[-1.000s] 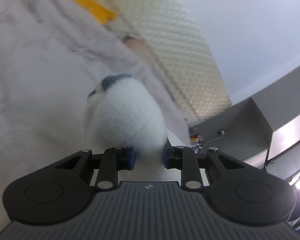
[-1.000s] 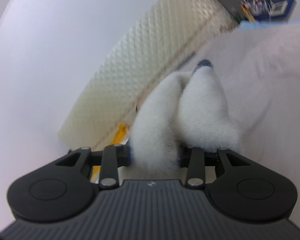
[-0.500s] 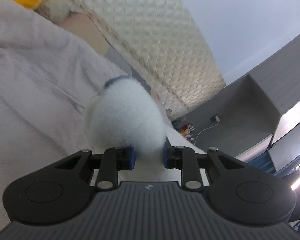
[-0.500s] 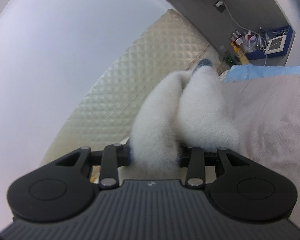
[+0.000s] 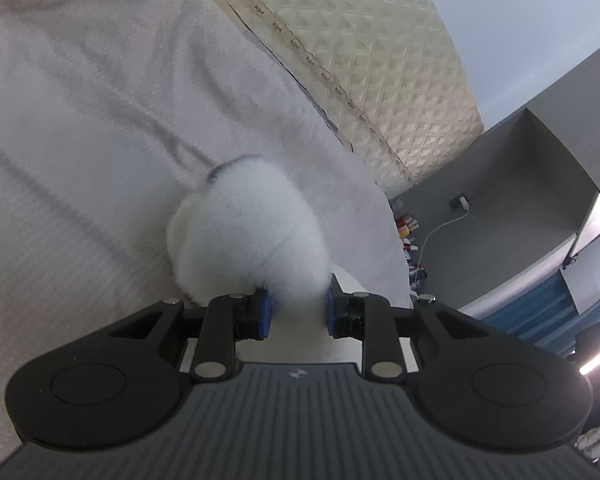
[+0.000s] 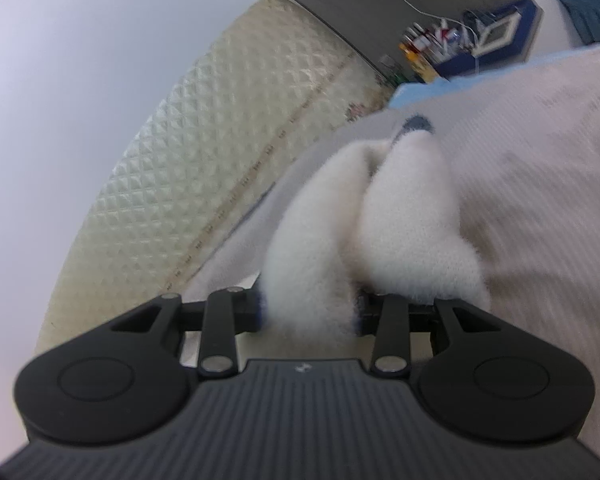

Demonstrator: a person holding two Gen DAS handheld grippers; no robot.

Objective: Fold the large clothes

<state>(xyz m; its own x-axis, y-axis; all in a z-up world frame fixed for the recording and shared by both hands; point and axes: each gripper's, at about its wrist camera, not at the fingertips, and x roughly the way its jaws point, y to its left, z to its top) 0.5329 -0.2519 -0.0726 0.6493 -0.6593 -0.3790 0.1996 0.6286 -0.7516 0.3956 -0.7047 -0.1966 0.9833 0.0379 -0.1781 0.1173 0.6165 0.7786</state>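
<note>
The left tongs (image 5: 296, 314) are clamped, jaws narrowly parted, on a thick bunch of white fleece garment (image 5: 252, 236); the blue pads bite into the pile on both sides, and a thin dark-blue trim shows at the far end of the bunch. The right tongs (image 6: 310, 314) grip another part of what looks like the same garment (image 6: 364, 232), here doubled into two plump lobes that fill the gap between the jaws, with the same dark trim at the tip.

Beyond both grips lies a pale pinkish bedspread (image 5: 100, 128) on a bed, close under the fleece; whether the fleece rests on it cannot be told. Past that stand a cream quilted headboard (image 5: 376, 60), a grey wall and a cluttered blue shelf (image 6: 496, 36).

The fleece appears light, very soft and bulky: it should compress readily, hold no crease by itself and sag between two holds. Its pile gives the pads good purchase, so slipping seems unlikely. The trimmed edge is probably the best place to grip, since it marks a hem or corner.

Each gathered bunch runs lengthwise away from its camera, along the fingers, toward the headboard. The garment's overall long axis cannot be read, as most of it is out of view.
</note>
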